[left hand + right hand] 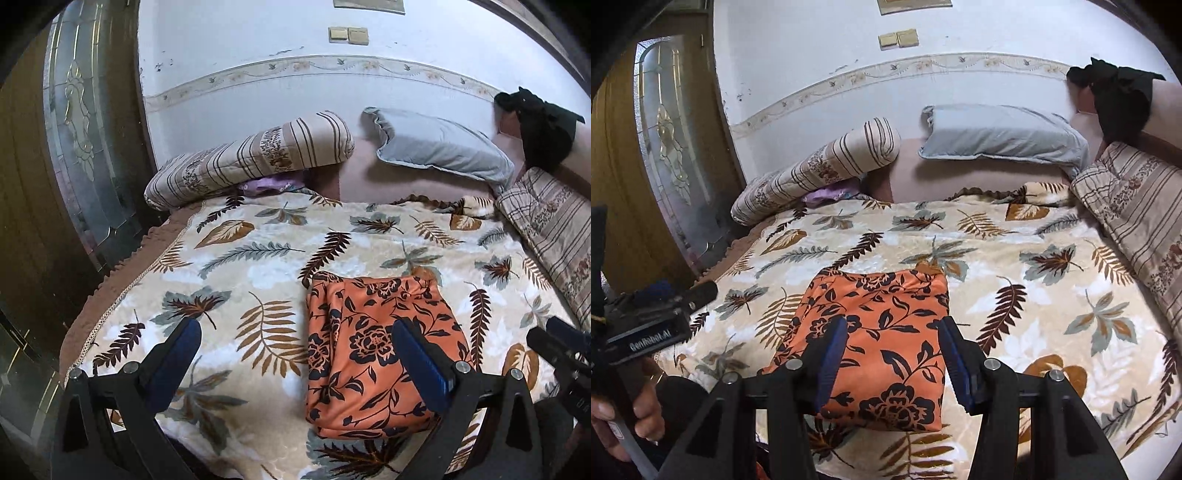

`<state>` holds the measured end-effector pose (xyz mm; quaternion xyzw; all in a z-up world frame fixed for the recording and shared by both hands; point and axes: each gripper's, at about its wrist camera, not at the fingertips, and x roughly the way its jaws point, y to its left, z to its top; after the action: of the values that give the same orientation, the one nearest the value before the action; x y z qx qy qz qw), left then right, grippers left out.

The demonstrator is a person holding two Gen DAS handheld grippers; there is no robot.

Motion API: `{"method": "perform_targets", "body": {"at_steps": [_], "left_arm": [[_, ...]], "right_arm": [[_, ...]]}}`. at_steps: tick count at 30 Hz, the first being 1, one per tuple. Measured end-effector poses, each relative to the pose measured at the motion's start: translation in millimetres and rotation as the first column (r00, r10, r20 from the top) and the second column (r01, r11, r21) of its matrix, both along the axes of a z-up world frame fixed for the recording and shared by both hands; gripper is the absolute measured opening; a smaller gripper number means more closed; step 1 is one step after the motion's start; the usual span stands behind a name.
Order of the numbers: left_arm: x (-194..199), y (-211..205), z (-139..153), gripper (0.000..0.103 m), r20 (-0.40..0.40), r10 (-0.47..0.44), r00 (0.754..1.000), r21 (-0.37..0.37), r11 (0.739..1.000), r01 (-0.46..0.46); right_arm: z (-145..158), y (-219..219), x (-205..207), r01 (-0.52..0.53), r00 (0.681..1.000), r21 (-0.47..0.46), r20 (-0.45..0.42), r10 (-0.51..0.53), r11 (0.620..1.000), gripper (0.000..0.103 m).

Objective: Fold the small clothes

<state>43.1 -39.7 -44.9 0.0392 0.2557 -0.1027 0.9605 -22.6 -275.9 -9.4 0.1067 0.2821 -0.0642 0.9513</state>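
An orange garment with a black flower print (pixel 362 369) (pixel 886 295) lies folded into a neat rectangle on the leaf-patterned bedspread (pixel 240 258) (pixel 1034 295). My left gripper (pixel 295 326) hangs above the bed, open wide. Its right finger (pixel 421 354) stands over the garment and its left finger over bare bedspread. My right gripper (pixel 893 321) hovers over the garment's near half, open about halfway, with nothing pressed between its pads. A hand (pixel 613 413) holds the left gripper's handle at the left edge of the right wrist view.
A rolled striped quilt (pixel 251 158) and a grey-blue pillow (pixel 439 147) lie along the wall at the head of the bed. Another striped quilt (pixel 554 229) runs down the right side, with a black cloth (pixel 543 125) behind it. A glazed door (pixel 81 147) stands left of the bed.
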Motion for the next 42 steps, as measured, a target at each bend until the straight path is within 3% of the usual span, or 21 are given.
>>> {"method": "perform_targets", "body": {"at_steps": [4,10,22,42], "left_arm": [[6,3,-3,0.102,-0.024,0.009,1.000,-0.015,1.000,-0.009],[10,10,-5,0.102,0.010,0.089,0.996,0.004,0.996,-0.089],[-7,15,0,0.102,0.040,0.122,0.992,0.039,0.992,-0.124],[-62,10,41,0.102,0.130,0.072,0.989,0.054,0.995,-0.080]], "right_arm": [[-5,0,2,0.002,1.000,-0.007,-0.006,-0.003,1.000,0.055],[-7,1,4,-0.006,1.000,0.015,-0.006,0.006,1.000,0.055],[6,18,-12,-0.003,1.000,-0.009,0.026,0.003,1.000,0.055],[34,17,-55,0.050,0.994,-0.062,0.096,-0.044,0.997,0.055]]}}
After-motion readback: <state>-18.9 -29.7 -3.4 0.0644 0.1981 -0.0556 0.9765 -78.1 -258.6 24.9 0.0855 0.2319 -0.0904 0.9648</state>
